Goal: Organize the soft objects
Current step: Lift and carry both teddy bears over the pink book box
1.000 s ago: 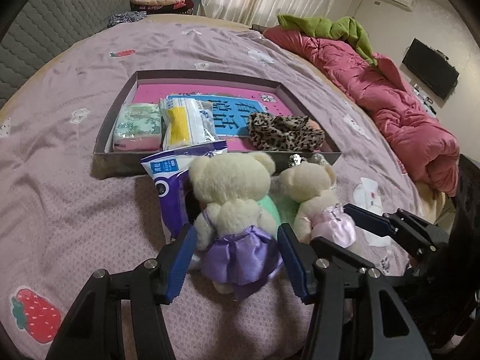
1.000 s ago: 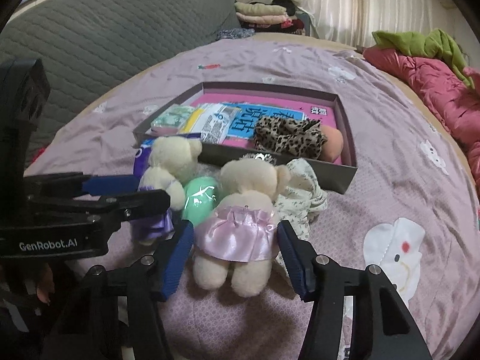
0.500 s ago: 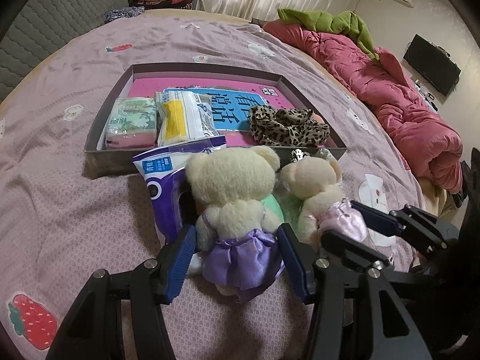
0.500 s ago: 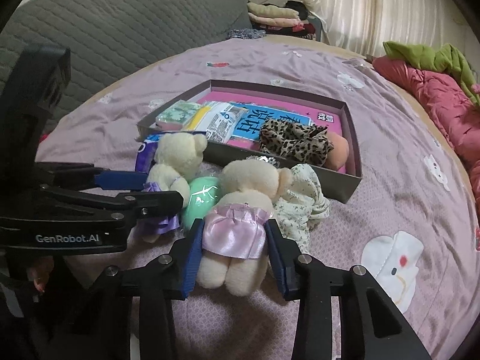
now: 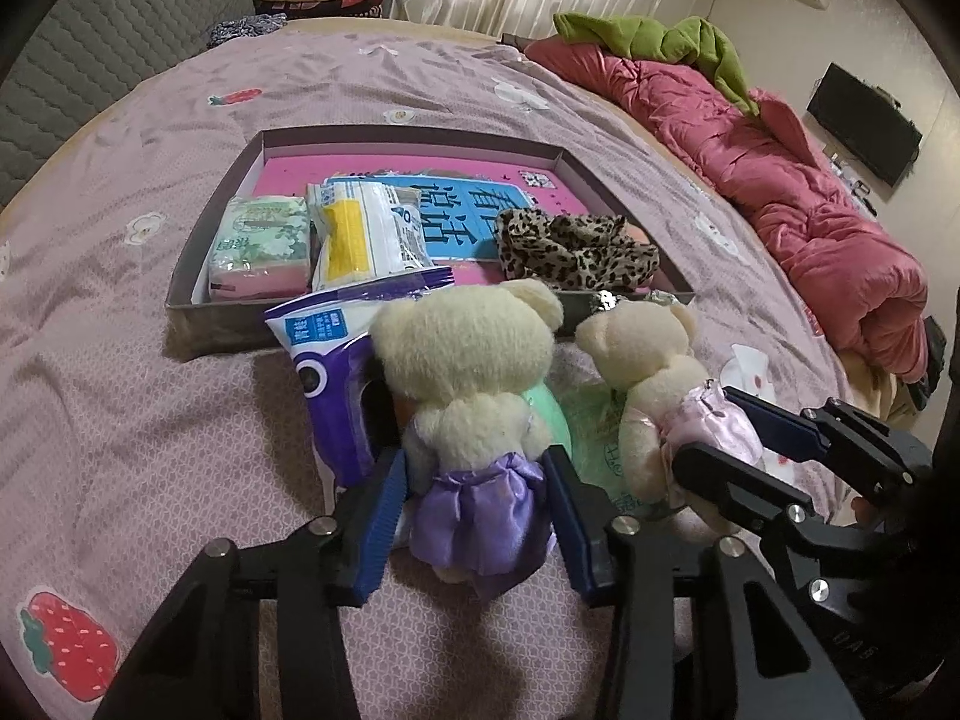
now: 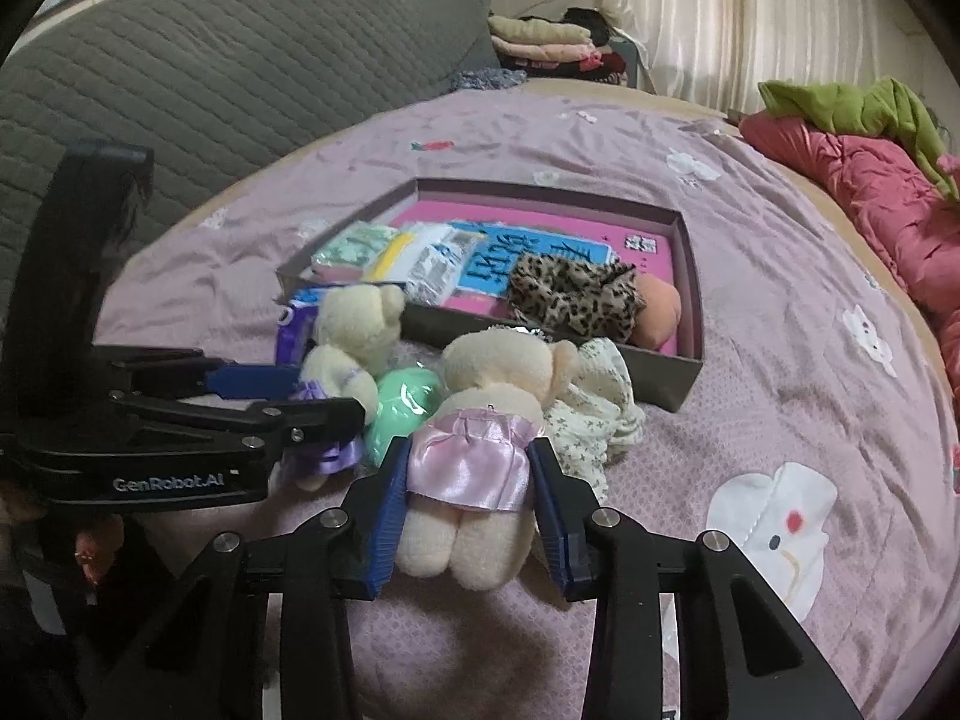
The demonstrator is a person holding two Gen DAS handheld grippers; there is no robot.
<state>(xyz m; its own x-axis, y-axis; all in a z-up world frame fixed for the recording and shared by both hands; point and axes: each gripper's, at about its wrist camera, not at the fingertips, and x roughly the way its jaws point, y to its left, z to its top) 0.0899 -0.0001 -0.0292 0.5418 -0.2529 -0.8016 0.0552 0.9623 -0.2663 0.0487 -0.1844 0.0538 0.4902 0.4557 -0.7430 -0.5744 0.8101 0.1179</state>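
In the left wrist view, the left gripper (image 5: 477, 510) has just been closing, and its blue pads now squeeze the purple skirt of the purple-dress bear (image 5: 474, 420). That bear sits on the pink bed sheet (image 5: 120, 420), just in front of the near wall of the gray box (image 5: 234, 330). A purple packet (image 5: 324, 372) touches it on the left and a green egg toy (image 5: 549, 420) on the right, so the sides are crowded. The sheet to the far left is bare. A red quilt (image 5: 810, 222) lies along the bed's right edge. In the right wrist view, the right gripper (image 6: 468, 516) is clamped on the pink skirt of the pink-dress bear (image 6: 480, 450). This bear sits near the box's front right corner, touching a flowery cloth (image 6: 591, 420). Bare sheet stretches to the right. A gray headboard (image 6: 210, 90) stands behind the bed.
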